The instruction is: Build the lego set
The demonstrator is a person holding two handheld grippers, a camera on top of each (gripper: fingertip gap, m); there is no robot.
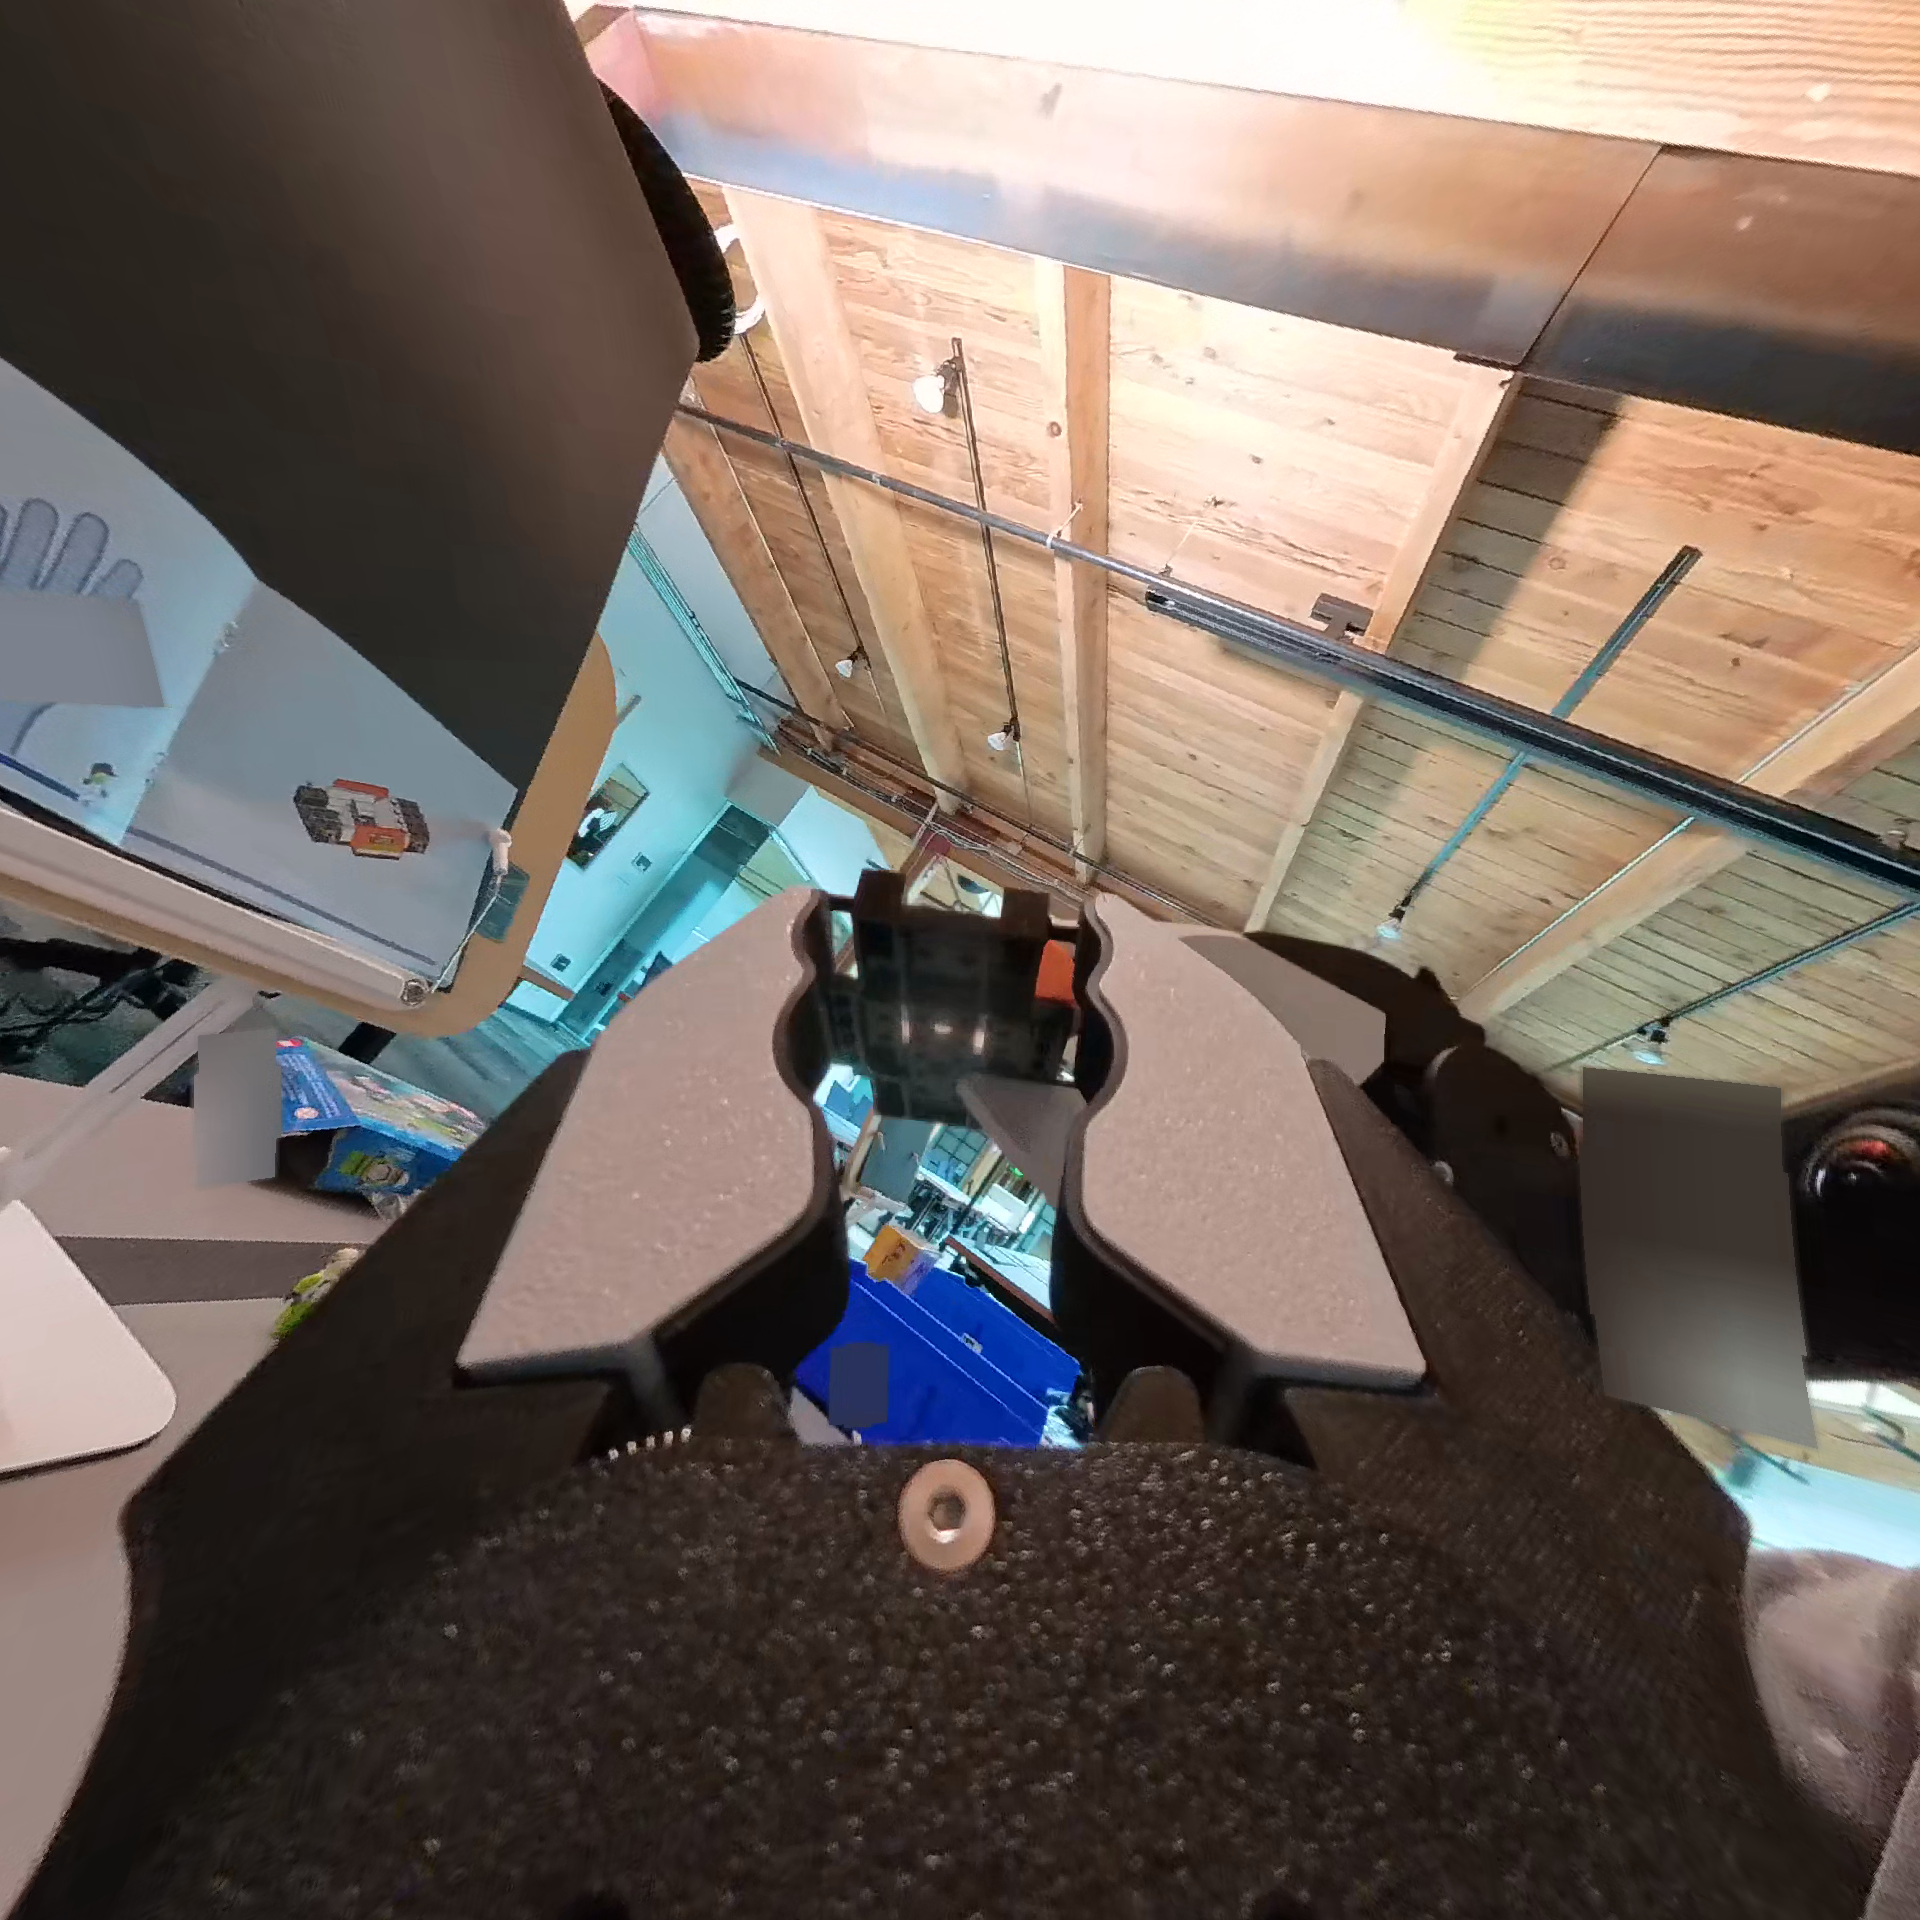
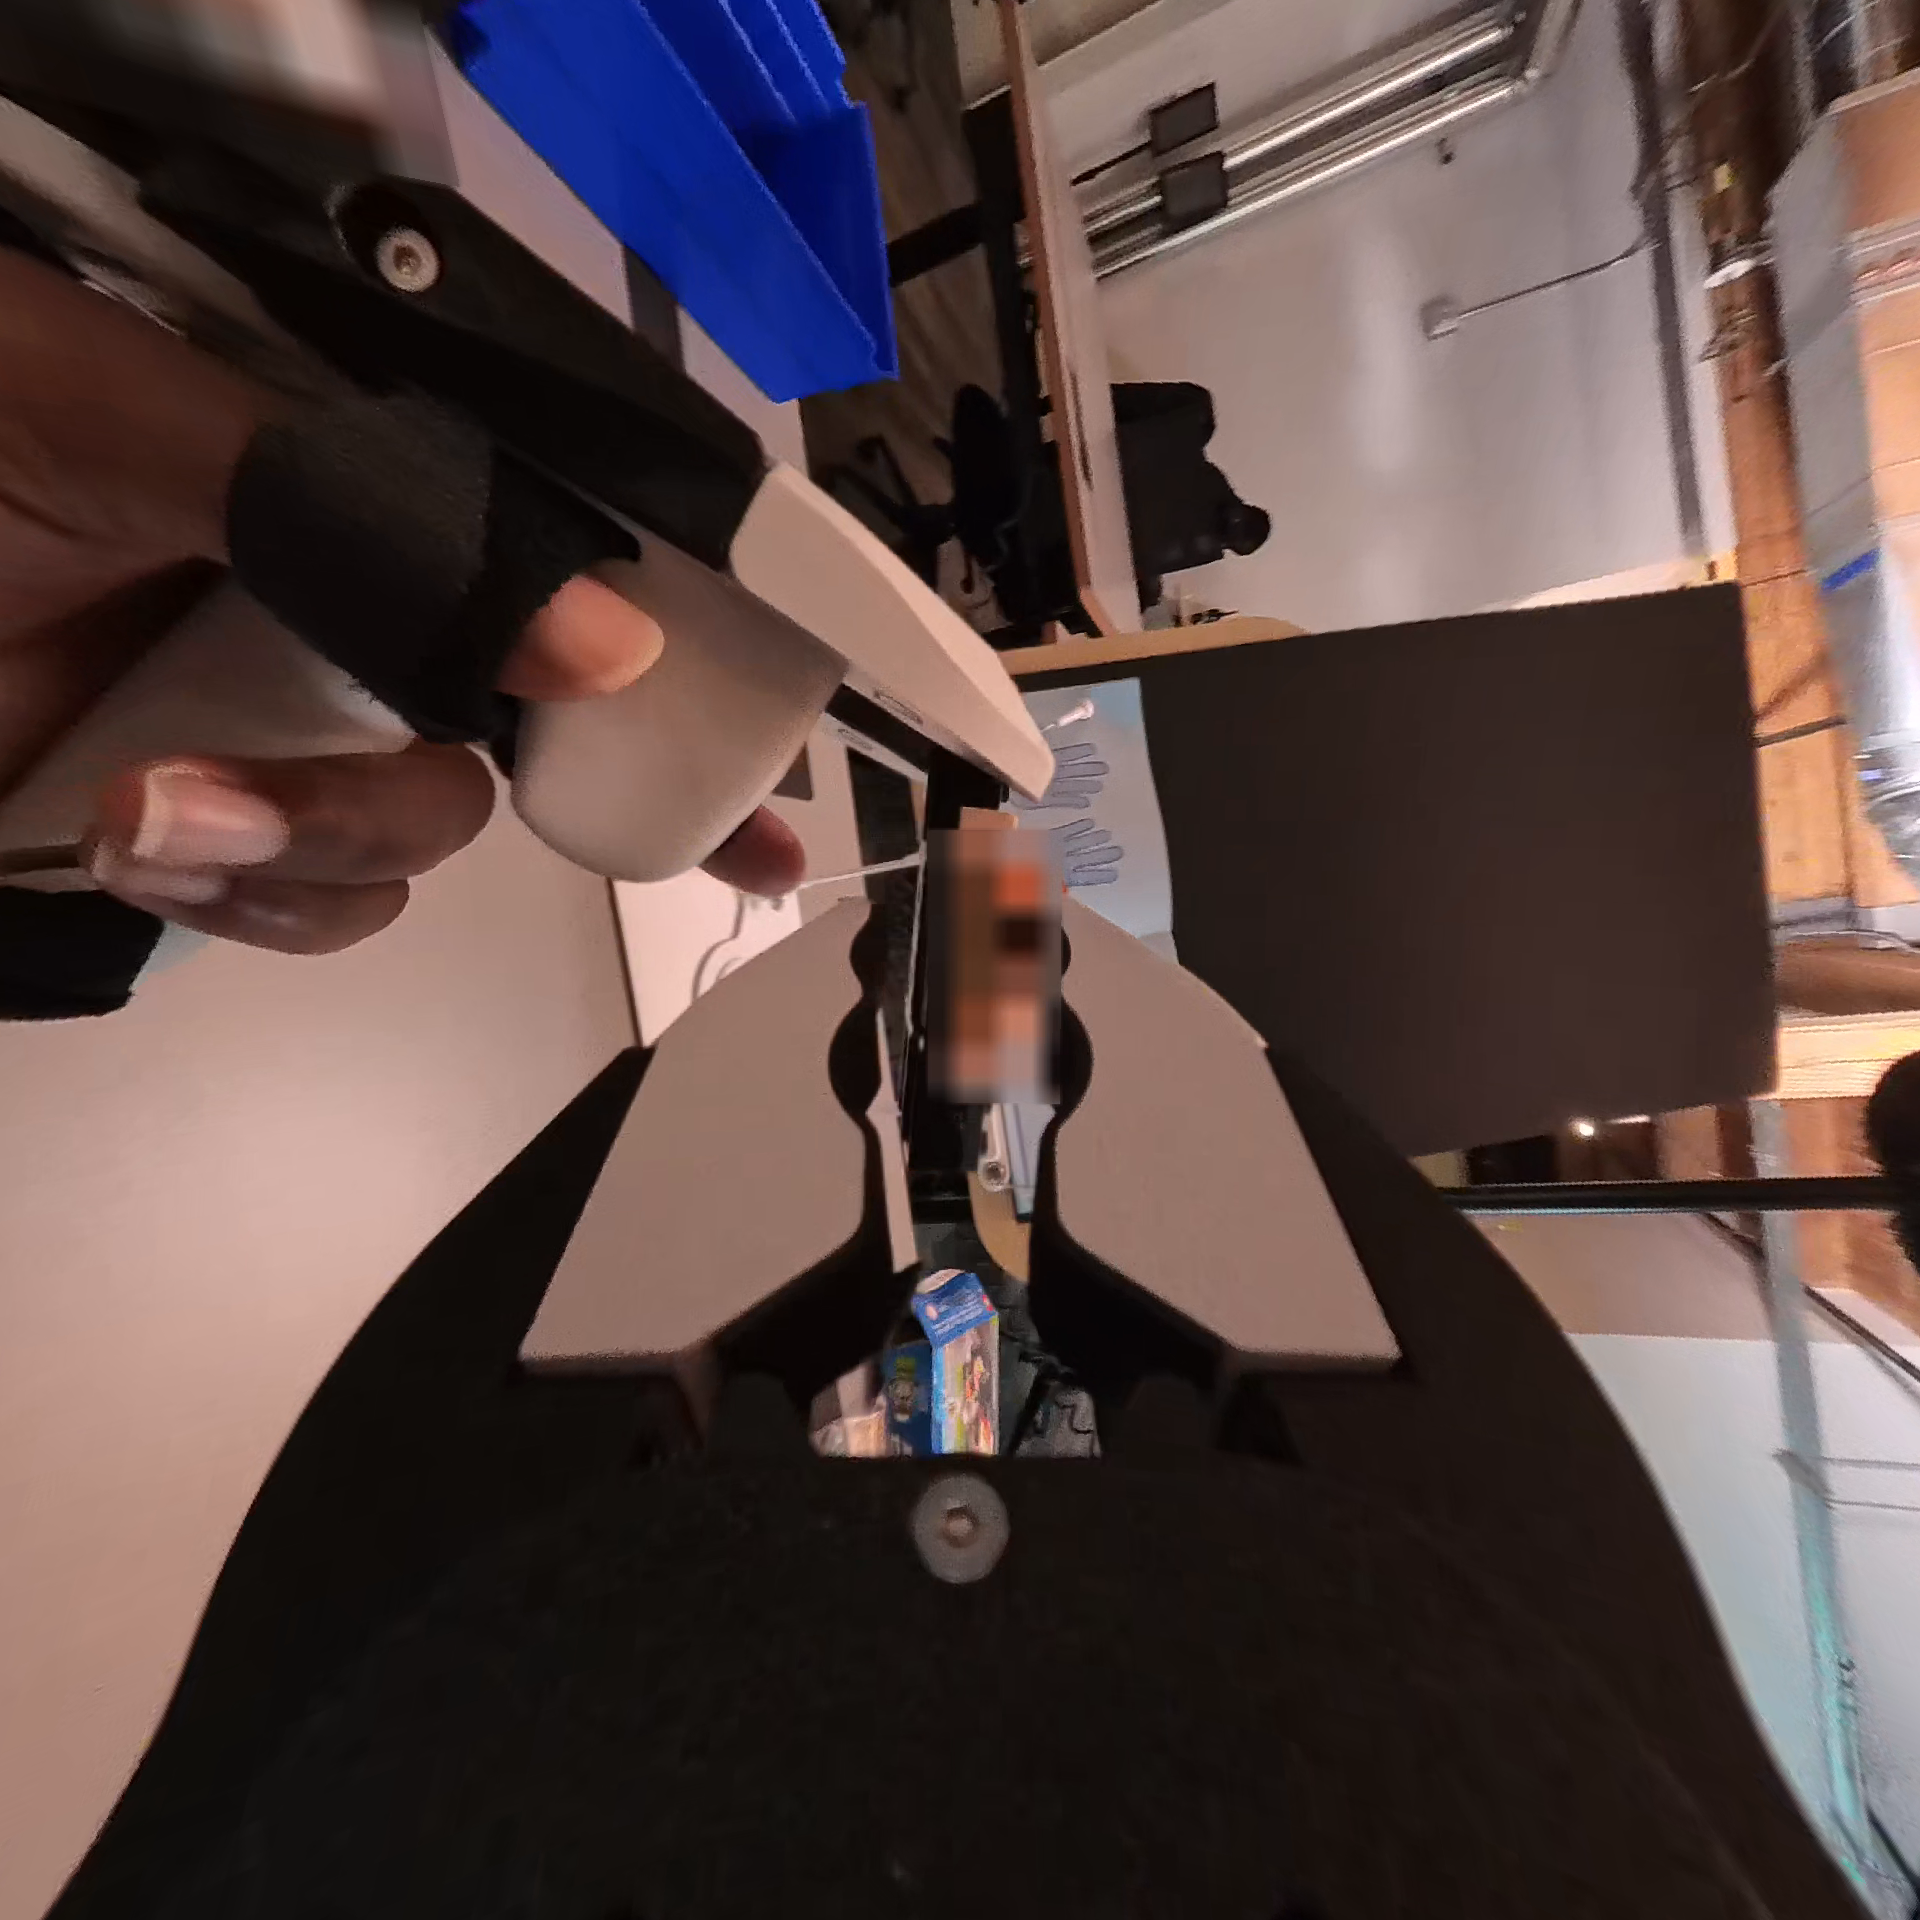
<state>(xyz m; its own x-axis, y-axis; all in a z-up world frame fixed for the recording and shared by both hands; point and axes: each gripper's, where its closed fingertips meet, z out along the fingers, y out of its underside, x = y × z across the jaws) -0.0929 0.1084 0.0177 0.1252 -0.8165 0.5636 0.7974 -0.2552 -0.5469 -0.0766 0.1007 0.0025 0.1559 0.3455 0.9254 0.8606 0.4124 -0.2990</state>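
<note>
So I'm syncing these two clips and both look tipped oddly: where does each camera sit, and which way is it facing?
Left wrist view: sits on the left claw, tilted up toward the wooden ceiling; the claw grips a dark lego assembly.
Right wrist view: sits on the right claw, rolled sideways, facing the monitor; the person's hand on the other claw shows at the left.
Shared: monitor, blue bins, lego box, the held assembly.

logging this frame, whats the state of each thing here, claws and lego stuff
left claw: shut on the black lego assembly, held up toward the ceiling
right claw: closed around something hidden by a mosaic patch
lego box: lying on the table, flap open
monitor: partly lit, showing a lego model
</note>
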